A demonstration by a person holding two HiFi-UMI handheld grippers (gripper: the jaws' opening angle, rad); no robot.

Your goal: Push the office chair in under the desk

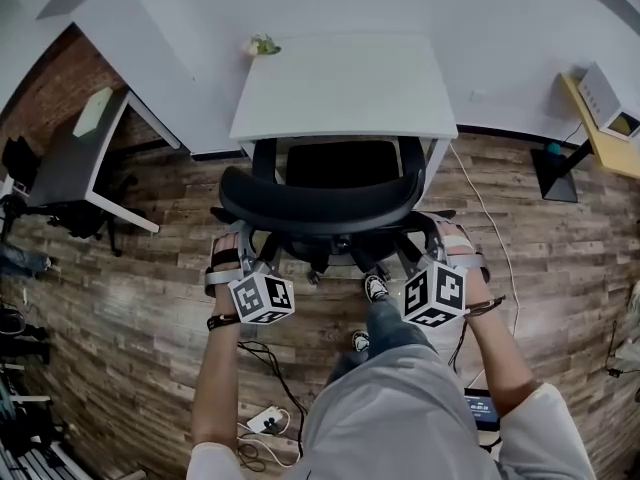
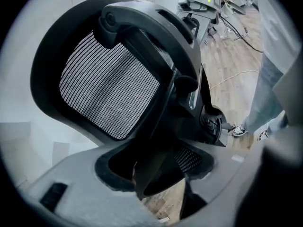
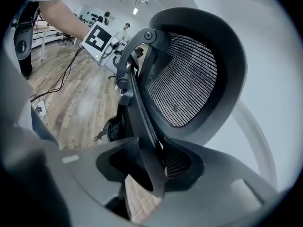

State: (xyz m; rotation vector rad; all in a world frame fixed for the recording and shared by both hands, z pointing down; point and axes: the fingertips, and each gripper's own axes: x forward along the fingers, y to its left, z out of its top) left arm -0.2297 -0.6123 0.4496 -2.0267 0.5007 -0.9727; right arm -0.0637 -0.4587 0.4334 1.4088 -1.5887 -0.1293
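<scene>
Left gripper [image 2: 149,174] and right gripper [image 3: 154,167] — jaws of each pinching back frame of office chair [image 1: 320,203]; seat sitting partly under desk [image 1: 345,88].

1. The wooden floor [image 1: 140,308] carries the office chair [image 1: 320,203], directly ahead of the left gripper [image 1: 243,250] and right gripper [image 1: 425,245].
2. The desk [image 1: 345,88] stands beyond the chair.
3. A power strip [image 1: 262,420] lies behind the left gripper.

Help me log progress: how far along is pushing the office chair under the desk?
Done: the office chair faces the desk, its seat front about at the desk's edge. In hand: left gripper and right gripper are each shut on a side of the backrest. Left: backrest and most of the seat stand outside the desk; the chair needs rolling in.
</scene>
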